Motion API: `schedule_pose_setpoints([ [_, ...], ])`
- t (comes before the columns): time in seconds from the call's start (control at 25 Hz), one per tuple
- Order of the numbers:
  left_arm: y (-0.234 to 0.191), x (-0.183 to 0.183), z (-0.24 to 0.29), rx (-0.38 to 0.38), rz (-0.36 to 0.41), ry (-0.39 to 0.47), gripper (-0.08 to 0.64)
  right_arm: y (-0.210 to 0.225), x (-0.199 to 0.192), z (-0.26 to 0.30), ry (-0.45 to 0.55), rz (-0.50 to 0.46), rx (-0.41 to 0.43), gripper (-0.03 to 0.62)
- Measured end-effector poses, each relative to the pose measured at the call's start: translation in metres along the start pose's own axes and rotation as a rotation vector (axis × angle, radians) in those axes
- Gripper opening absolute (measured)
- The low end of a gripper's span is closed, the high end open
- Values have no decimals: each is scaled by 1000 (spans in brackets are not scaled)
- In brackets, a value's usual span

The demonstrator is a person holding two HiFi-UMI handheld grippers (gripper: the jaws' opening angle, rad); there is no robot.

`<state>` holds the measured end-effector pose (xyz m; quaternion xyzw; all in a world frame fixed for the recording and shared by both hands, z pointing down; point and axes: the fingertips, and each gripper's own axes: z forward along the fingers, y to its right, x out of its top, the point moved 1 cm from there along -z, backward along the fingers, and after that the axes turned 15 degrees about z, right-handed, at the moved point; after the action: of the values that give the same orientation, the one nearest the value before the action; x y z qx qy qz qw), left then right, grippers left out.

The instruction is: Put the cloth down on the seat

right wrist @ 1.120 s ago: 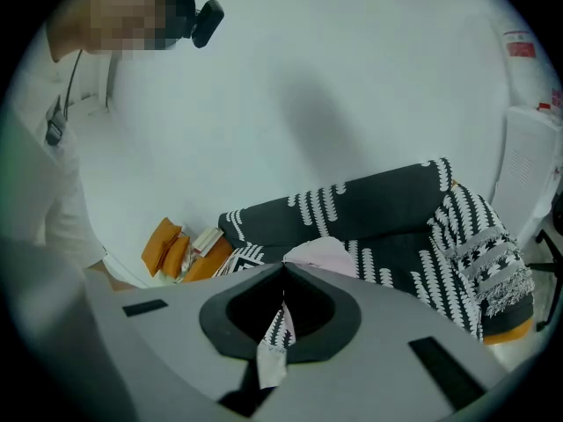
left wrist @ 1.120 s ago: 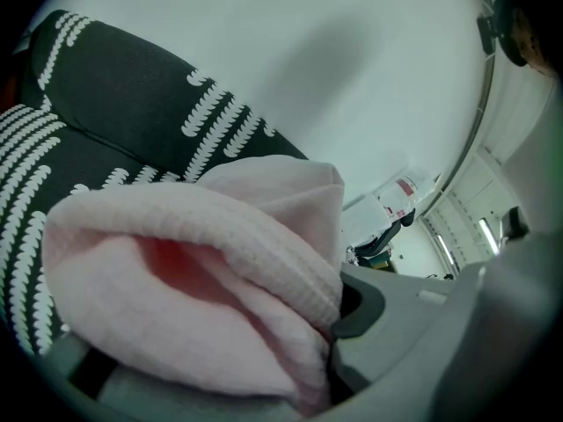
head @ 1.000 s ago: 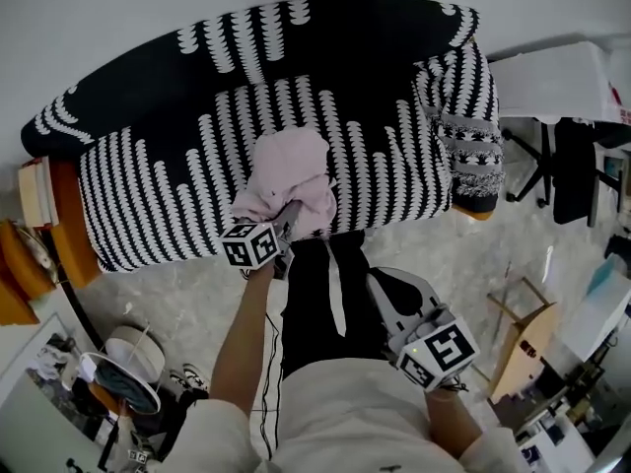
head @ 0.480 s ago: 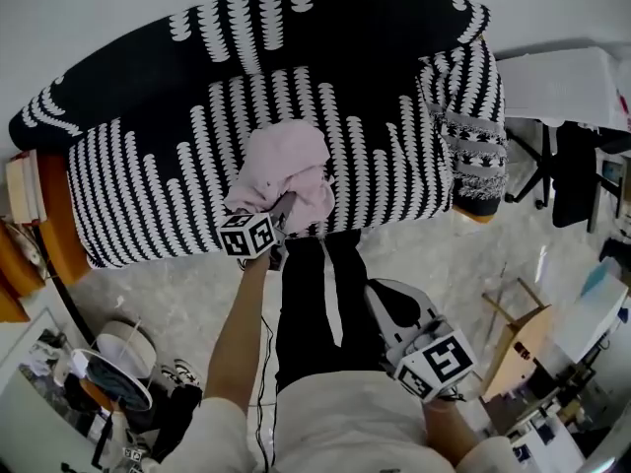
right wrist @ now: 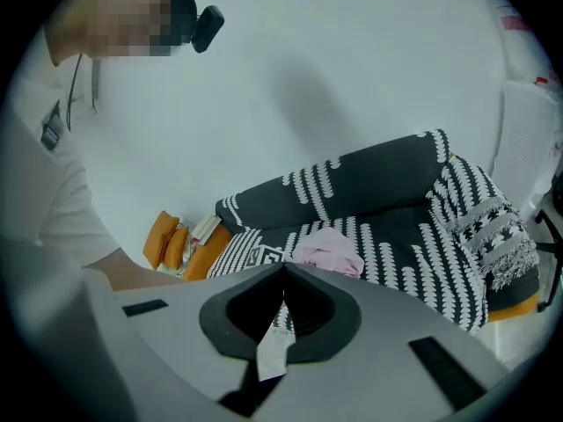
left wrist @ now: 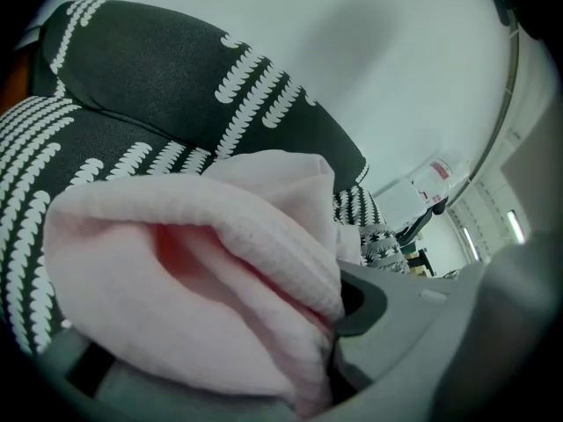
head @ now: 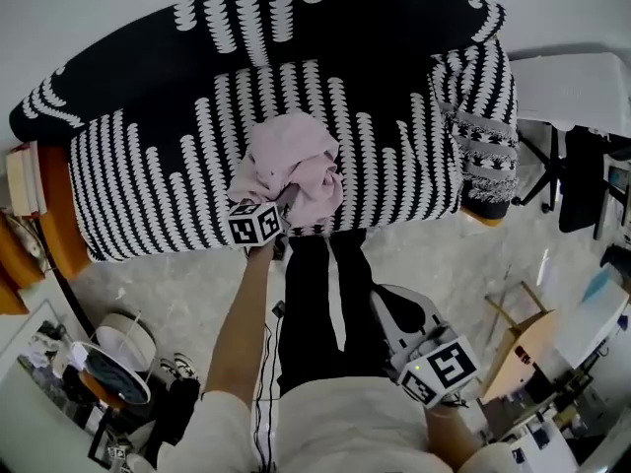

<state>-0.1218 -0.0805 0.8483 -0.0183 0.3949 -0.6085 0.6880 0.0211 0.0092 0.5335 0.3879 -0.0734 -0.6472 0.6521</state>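
**Pink cloth at sofa seat, left jaws loosening around it**

- pink cloth (head: 289, 162): pale pink with a fine ribbed, towel-like weave. It is crumpled into a loose heap with several thick rolled folds. In the left gripper view one folded edge runs diagonally, with a deep reddish shadow in the crease below it.
- Position: middle of the sofa seat (head: 168, 180), toward its front edge, on the black cover with white scalloped stripes. The far part looks settled on the cover. The near end is bunched at the left gripper (head: 287, 199).
- Left jaws: partly apart and have just been opening. The cloth fills the gap between them, and fabric lies against both jaws, so they have a grip on it.
- right gripper (right wrist: 282, 271): jaws together with their tips meeting and nothing between them. It is held low by the person's hip, well apart from the cloth.
- Around: a patterned throw (head: 485, 131) is draped over the sofa's right arm, and a stack of books (head: 24, 179) sits at the left end.
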Motion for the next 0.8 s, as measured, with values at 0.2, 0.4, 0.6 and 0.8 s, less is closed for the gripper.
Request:
schedule_pose_setpoints([
  [0.2, -8, -14, 13, 18, 33, -61, 215, 4, -4, 3, -12, 12, -7, 8],
  [0.4, -20, -31, 25, 38, -12, -121, 230, 7, -8, 4, -24, 10, -8, 8],
  [0.6, -27, -46, 31, 32, -35, -172, 241, 5, -10, 6, -30, 7, -1, 8],
  [0.8, -30, -55, 33, 43, -75, -215, 259, 8, -11, 6, -37, 8, -1, 8],
])
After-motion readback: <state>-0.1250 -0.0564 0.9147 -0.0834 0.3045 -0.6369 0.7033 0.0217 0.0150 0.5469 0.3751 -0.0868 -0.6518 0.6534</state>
